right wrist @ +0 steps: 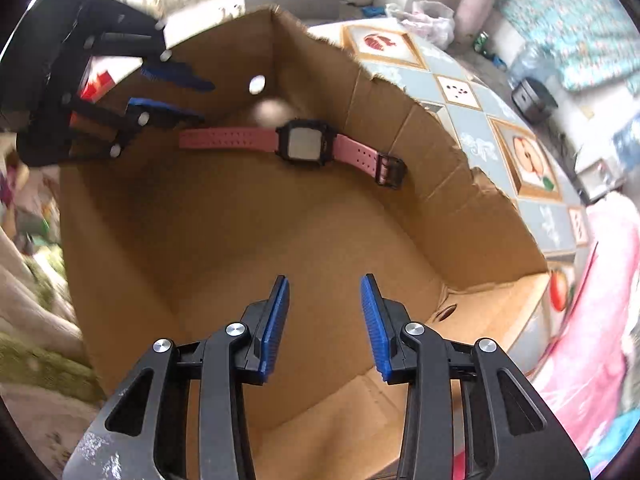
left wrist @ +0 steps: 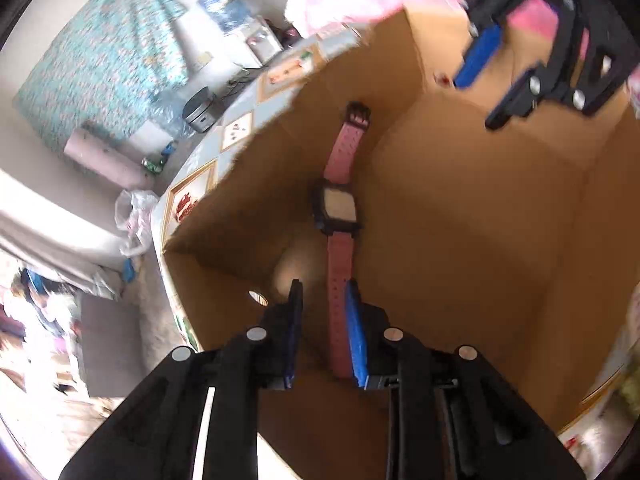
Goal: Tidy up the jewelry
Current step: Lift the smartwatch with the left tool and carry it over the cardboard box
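While the pink watch point(right wrist: 298, 146) hangs across the inside of the cardboard box point(right wrist: 400, 128), its strap end sits between the parted fingers of the left tool point(left wrist: 325, 322), apparently loose. The right tool point(right wrist: 324, 320) gapes empty. It may land twisted or catch the torn rim if nudged.

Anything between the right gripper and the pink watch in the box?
Nothing: in the right wrist view only bare cardboard box floor separates the right gripper from the pink watch.
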Action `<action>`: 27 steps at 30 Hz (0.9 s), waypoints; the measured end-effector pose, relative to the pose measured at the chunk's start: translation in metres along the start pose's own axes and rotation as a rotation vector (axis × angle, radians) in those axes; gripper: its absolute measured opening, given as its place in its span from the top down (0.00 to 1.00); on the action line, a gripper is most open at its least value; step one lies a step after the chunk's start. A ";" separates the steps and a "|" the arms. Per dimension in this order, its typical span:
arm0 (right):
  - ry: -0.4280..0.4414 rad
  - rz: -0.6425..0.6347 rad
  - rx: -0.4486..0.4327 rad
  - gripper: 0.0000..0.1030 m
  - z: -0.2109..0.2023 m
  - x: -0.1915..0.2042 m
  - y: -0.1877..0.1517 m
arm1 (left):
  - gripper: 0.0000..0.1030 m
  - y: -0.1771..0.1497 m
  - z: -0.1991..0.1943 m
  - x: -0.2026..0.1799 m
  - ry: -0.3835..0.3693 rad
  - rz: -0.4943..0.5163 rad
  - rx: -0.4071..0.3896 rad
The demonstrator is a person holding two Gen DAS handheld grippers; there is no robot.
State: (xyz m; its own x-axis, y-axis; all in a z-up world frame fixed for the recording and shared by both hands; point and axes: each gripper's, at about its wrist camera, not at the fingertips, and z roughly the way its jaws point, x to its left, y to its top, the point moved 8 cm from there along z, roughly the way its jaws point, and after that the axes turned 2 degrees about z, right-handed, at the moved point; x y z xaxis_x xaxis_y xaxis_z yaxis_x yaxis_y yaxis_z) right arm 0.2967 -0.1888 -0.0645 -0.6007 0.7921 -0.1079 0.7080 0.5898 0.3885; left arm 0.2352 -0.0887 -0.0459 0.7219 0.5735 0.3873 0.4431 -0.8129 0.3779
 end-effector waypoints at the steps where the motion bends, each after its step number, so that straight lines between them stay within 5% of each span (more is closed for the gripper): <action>1: 0.025 0.038 -0.018 0.63 -0.005 -0.001 0.003 | 0.78 -0.001 -0.008 0.007 -0.016 -0.058 -0.023; 8: 0.163 0.186 -0.125 0.62 -0.020 0.003 0.045 | 0.70 -0.029 -0.046 0.052 -0.018 -0.448 -0.144; 13: 0.264 0.392 -0.070 0.58 0.009 -0.004 0.073 | 0.68 -0.049 -0.052 0.057 -0.035 -0.653 -0.171; 20: 0.282 0.765 0.005 0.48 0.038 -0.023 0.072 | 0.61 -0.068 -0.050 0.049 -0.013 -0.721 -0.175; 27: 0.151 0.885 -0.049 0.47 0.047 -0.054 0.062 | 0.57 -0.069 -0.036 0.046 -0.013 -0.721 -0.183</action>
State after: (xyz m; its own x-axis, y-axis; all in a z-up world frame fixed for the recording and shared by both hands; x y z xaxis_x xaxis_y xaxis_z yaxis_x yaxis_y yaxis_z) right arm 0.3910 -0.1877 -0.0777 0.1125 0.9225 0.3693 0.9204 -0.2368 0.3111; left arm 0.2187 -0.0021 -0.0240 0.2919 0.9563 -0.0191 0.7145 -0.2047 0.6690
